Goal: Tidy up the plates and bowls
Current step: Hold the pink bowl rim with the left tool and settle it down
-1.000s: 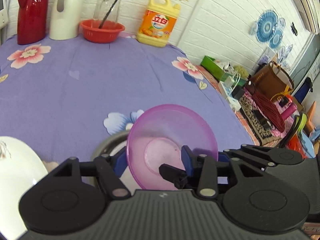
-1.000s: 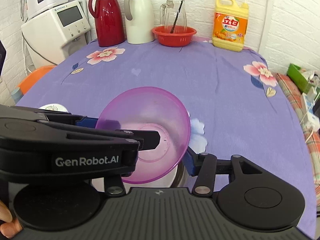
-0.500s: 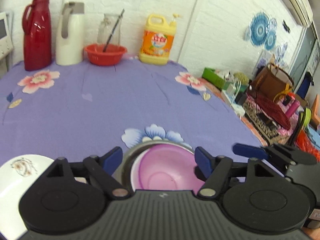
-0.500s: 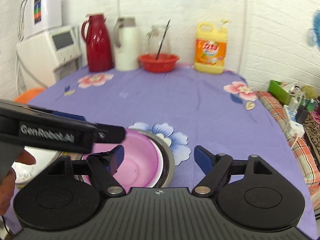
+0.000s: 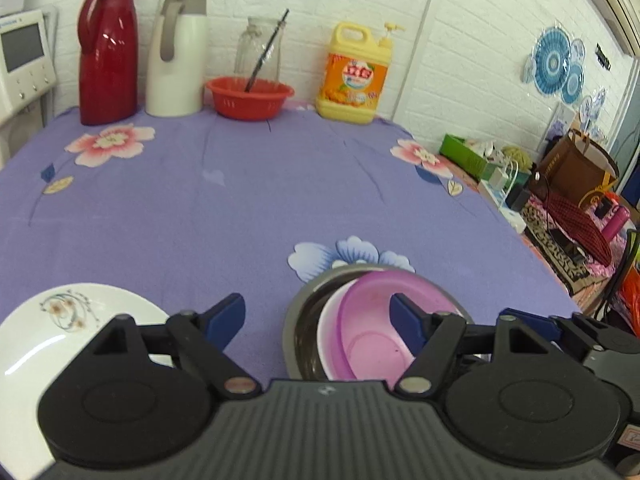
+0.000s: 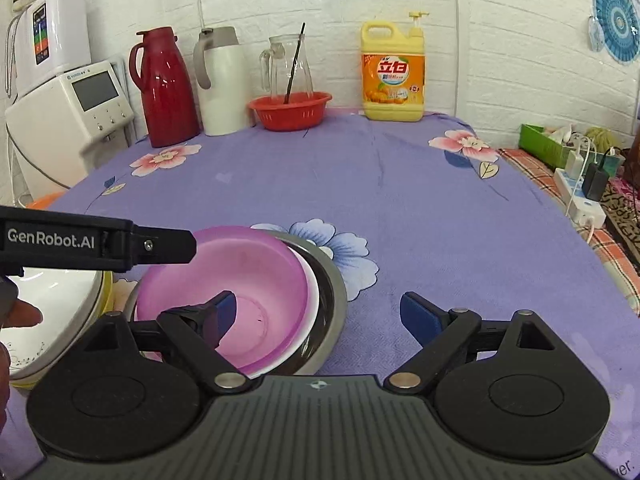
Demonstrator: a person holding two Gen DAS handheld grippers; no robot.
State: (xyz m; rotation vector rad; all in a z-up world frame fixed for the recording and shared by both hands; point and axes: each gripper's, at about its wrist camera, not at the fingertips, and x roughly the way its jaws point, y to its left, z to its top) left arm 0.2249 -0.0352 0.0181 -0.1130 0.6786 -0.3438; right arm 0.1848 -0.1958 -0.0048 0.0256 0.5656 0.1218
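Left wrist view: the left gripper (image 5: 318,320) stands with its jaws apart and nothing between them; they have just been opening. Its left fingertip (image 5: 224,316) hangs over the purple flowered cloth of the desk (image 5: 240,200), its right one over the pink bowl (image 5: 372,328). The pink bowl sits nested in a white bowl (image 5: 326,340), which sits in a steel bowl (image 5: 304,320); the stack stands near the front edge of the desk. A white plate (image 5: 52,332) with a small flower print lies well to the left of the stack. To the right, part of the right gripper (image 5: 560,332) shows beside the stack. At the back of the desk stand a red flask (image 5: 108,52), a white flask (image 5: 176,56), a red basket (image 5: 250,98) and a yellow detergent bottle (image 5: 354,76).

Right wrist view: the right gripper (image 6: 316,316) is wide open and empty, its jaws having just been opening. Its left fingertip (image 6: 218,316) hangs over the pink bowl (image 6: 248,276), its right one over bare cloth. The same nested stack lies just ahead, tilted slightly in the steel bowl (image 6: 334,300). The left gripper's arm (image 6: 96,244), marked GenRobot.AI, reaches in from the left above the bowl's rim. Under it lies the white plate (image 6: 52,300), with a person's fingers (image 6: 24,314) at the left edge.
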